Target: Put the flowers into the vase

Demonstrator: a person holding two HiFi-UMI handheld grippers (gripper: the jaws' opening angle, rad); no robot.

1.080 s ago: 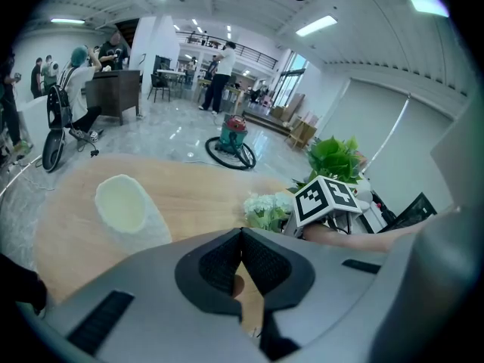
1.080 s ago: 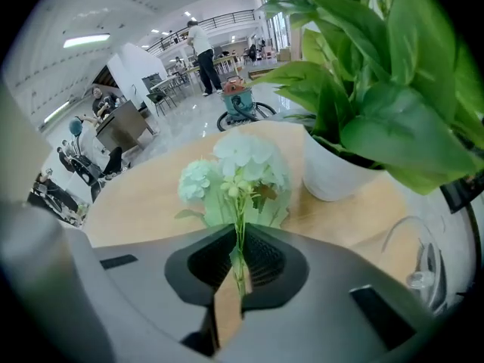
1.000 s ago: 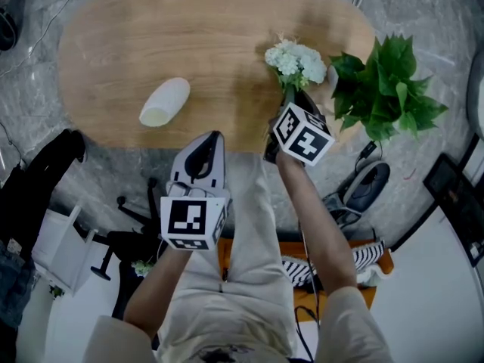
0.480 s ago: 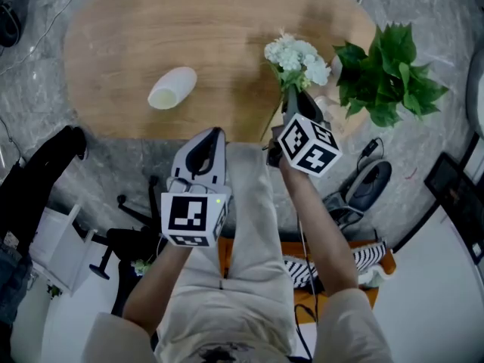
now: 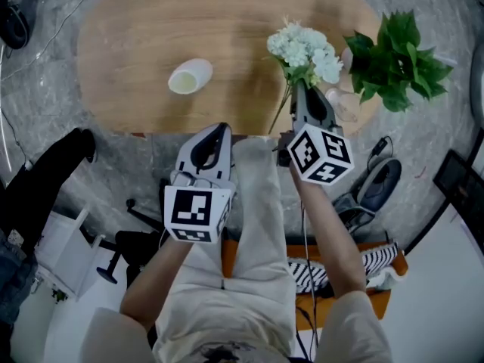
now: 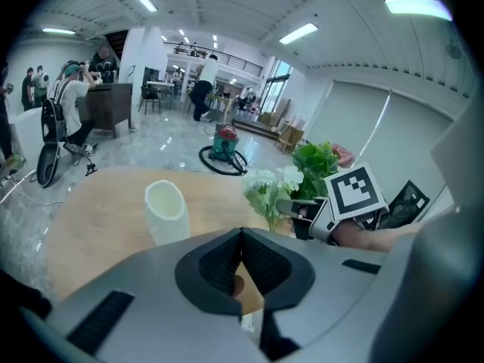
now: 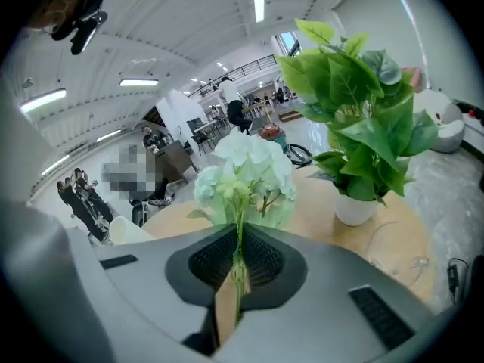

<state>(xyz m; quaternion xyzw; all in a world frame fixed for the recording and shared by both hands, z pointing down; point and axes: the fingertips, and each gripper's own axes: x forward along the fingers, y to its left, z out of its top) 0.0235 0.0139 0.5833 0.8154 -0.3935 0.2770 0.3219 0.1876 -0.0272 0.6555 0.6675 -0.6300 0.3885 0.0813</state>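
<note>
Here, right gripper point(image 5: 300, 89) clamped on flowers point(image 5: 306, 48) stem, potted plant point(image 5: 397, 55) just beside, vase point(image 5: 189, 76) well apart, left gripper point(image 5: 215, 129) closed, empty.

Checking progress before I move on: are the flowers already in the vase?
No, the flowers are clamped in the right gripper, well apart from the vase.

— What did the person wear?
— Pale beige trousers point(image 5: 253, 225), short pale sleeves point(image 5: 106, 335).
— And the tools?
— The left hand-held gripper point(image 5: 219, 128) and right hand-held gripper point(image 5: 300, 86) were grey, with black-and-white marker cubes point(image 5: 197, 212).

Oval wooden table point(image 5: 136, 36), marble floor point(image 5: 45, 119)
</note>
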